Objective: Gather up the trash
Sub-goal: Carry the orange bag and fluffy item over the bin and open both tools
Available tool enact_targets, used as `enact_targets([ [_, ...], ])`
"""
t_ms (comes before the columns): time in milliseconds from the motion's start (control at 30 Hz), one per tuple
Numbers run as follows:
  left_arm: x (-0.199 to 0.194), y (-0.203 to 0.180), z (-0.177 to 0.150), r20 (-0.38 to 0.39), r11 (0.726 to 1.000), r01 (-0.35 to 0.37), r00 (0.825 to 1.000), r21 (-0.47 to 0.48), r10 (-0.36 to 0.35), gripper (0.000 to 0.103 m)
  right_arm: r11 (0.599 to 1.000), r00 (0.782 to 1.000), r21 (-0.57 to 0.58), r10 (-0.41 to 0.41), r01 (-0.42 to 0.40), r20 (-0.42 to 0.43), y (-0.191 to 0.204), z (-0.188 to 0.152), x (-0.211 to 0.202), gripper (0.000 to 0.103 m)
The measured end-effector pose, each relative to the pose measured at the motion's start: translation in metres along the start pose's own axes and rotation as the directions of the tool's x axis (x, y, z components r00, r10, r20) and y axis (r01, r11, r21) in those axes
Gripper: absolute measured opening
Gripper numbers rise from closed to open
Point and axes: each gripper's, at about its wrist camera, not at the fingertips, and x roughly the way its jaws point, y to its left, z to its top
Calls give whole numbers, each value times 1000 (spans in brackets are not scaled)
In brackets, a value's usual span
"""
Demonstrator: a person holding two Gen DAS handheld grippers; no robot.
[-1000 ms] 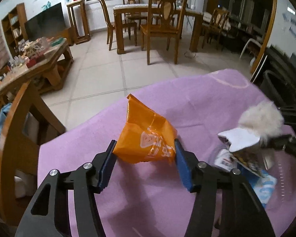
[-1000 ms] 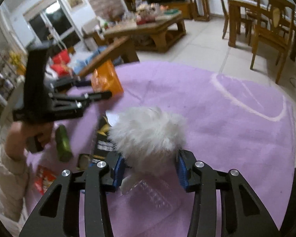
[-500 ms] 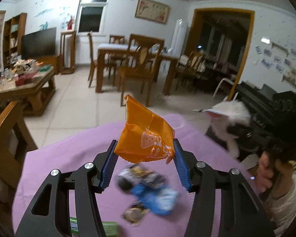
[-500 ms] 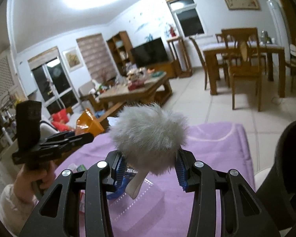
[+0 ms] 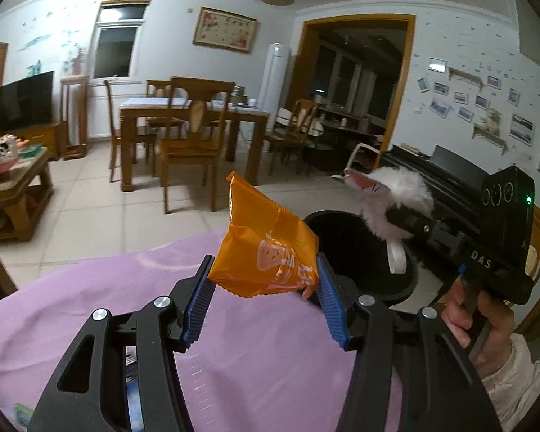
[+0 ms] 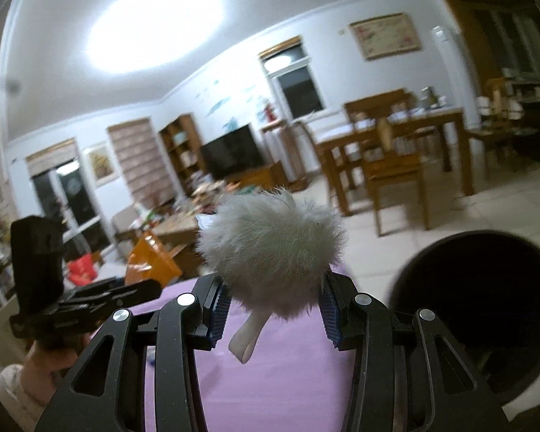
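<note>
The orange wrapper (image 5: 266, 252) is a crinkled, puffy snack packet with a pale printed logo, and your left gripper (image 5: 264, 297) has it pinched between its blue pads (image 5: 198, 306), held up above the purple cloth (image 5: 90, 306). The other piece of trash is a white furry ball (image 6: 270, 252) with a flat white tab hanging beneath it — your right gripper (image 6: 271, 313) is clamped on its sides, carrying it clear of the cloth. The black bin (image 5: 360, 252) stands just beyond the table edge, its mouth open and dark. From the left wrist you see the furry ball side-on, with a pinkish face-like patch on its front, hanging over the bin's rim, and your right hand (image 5: 478, 316) wrapped round the handle. The right wrist hides that face — it shows only fur, with the bin (image 6: 475, 298) low on the right and the orange wrapper (image 6: 151, 259) small on the left. That view alone shows the glaring ceiling light (image 6: 154, 25).
</note>
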Motion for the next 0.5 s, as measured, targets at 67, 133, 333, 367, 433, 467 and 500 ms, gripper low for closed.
enact_targets([
  [67,10,-12,1,4,1000,24,1000,4,-24,54,999,999,21,-43,43,24,-26,4,-11,43],
  [133,27,-27,4,-1,998,57,998,11,-57,54,994,994,53,-99,97,47,-56,7,-27,43],
  [333,77,-79,1,-29,989,144,989,32,-143,54,968,973,133,-222,212,62,-135,2,-51,43],
  [367,86,-87,0,-37,987,154,988,38,-153,54,965,971,140,-232,222,60,-143,0,-52,43],
  [433,98,-97,-1,-45,985,165,986,48,-163,54,959,967,155,-248,238,51,-160,-6,-53,43],
  [467,108,-103,-2,-54,984,172,984,52,-169,54,956,966,162,-254,244,46,-169,-9,-53,43],
  [500,112,-104,-3,-60,983,178,983,50,-175,54,954,965,167,-259,249,40,-176,-12,-52,43],
])
